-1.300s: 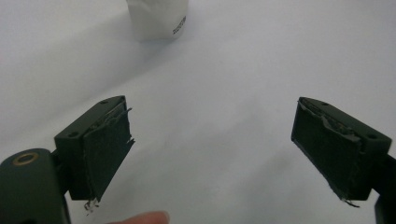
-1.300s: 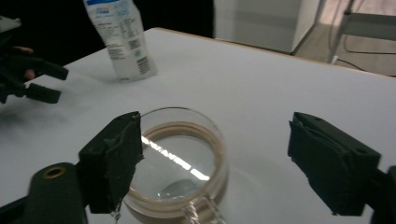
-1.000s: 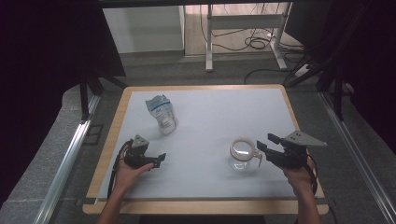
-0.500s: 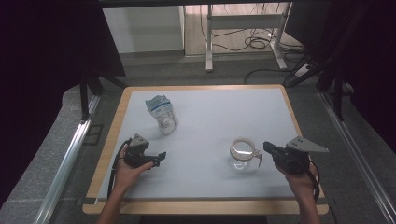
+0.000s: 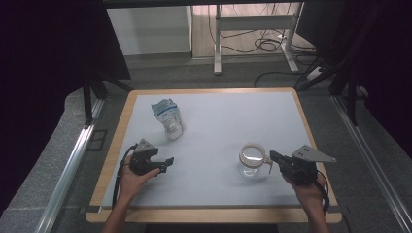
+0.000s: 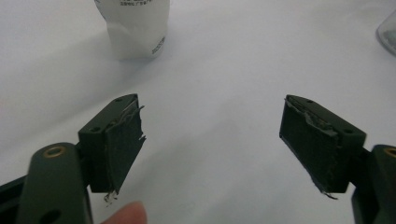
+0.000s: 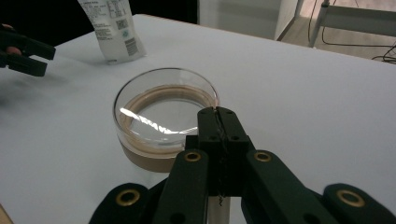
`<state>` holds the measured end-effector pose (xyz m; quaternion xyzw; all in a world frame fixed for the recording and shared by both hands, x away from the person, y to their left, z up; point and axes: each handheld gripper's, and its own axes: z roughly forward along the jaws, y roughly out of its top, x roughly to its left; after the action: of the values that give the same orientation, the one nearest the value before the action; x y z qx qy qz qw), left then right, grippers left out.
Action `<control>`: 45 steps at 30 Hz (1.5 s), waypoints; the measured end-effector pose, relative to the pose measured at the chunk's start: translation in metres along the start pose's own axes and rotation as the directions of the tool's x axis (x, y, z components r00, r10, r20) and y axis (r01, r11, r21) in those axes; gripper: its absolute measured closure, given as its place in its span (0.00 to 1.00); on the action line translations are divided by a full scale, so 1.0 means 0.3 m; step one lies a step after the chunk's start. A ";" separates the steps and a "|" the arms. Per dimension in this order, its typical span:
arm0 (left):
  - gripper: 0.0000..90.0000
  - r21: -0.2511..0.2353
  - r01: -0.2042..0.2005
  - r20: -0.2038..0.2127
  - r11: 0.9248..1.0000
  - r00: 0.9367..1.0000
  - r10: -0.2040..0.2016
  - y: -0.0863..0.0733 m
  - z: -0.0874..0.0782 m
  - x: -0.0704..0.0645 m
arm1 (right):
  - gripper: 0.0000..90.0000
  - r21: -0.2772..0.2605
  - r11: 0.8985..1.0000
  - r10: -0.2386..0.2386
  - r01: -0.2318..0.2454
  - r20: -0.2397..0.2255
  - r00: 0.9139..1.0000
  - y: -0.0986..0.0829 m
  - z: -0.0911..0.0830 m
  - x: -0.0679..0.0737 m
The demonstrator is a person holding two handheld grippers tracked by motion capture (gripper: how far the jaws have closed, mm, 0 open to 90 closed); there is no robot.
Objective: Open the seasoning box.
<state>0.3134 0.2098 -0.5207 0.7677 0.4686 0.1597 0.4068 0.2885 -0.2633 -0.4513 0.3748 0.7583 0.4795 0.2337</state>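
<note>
1. Pouch (image 5: 169,117) stands upright at the table's (image 5: 218,104) far left, ahead of the left gripper (image 5: 167,163); its jaws are spread wide and hold nothing.
2. Glass jar (image 5: 253,159) sits right of centre, nearest the right gripper (image 5: 272,156).
3. Right jaws are pressed together at the jar's near rim; whether they pinch the glass cannot be told.

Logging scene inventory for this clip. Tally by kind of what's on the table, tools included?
Glass jar: 1
White pouch: 1
Handheld tools: 2 (left tool, right tool)
Total: 4
</note>
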 end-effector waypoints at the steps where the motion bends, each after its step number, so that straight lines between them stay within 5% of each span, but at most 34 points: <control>1: 0.28 0.004 -0.011 -0.013 1.000 1.000 0.011 -0.001 -0.001 -0.004 | 1.00 0.003 1.000 -0.001 0.001 0.001 1.000 -0.001 0.001 0.000; 10: 0.42 -0.067 -0.010 -0.014 0.998 1.000 0.009 -0.009 -0.007 -0.018 | 1.00 0.004 1.000 0.020 -0.020 -0.005 1.000 -0.010 0.006 -0.010; 12: 0.47 -0.078 0.004 0.023 0.997 1.000 -0.002 -0.008 -0.006 -0.018 | 1.00 0.001 1.000 0.025 -0.025 -0.004 1.000 -0.012 0.005 -0.010; 25: 0.99 -0.069 0.043 0.115 0.997 0.993 -0.035 -0.004 0.011 -0.035 | 1.00 0.004 1.000 0.026 -0.026 0.001 1.000 -0.029 0.004 -0.008; 27: 1.00 -0.055 0.021 0.167 0.998 0.986 -0.011 0.012 0.025 -0.063 | 1.00 0.014 1.000 0.013 -0.013 0.010 1.000 -0.035 0.008 -0.006; 32: 1.00 -0.050 -0.050 0.198 0.997 0.978 0.059 0.055 0.048 -0.129 | 1.00 0.014 1.000 0.015 -0.015 0.004 1.000 -0.036 0.007 -0.009; 42: 1.00 -0.058 -0.048 0.258 0.997 0.964 0.061 0.077 0.064 -0.165 | 1.00 0.006 1.000 0.013 -0.013 0.002 1.000 -0.037 0.009 -0.011; 45: 1.00 -0.075 -0.078 0.295 0.994 0.951 0.096 0.122 0.081 -0.221 | 1.00 0.007 1.000 0.012 -0.012 0.005 1.000 -0.036 0.011 -0.012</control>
<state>0.3164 0.1334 -0.4984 0.7899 0.3624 0.0743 0.4892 0.2893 -0.2672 -0.4624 0.3814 0.7570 0.4774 0.2316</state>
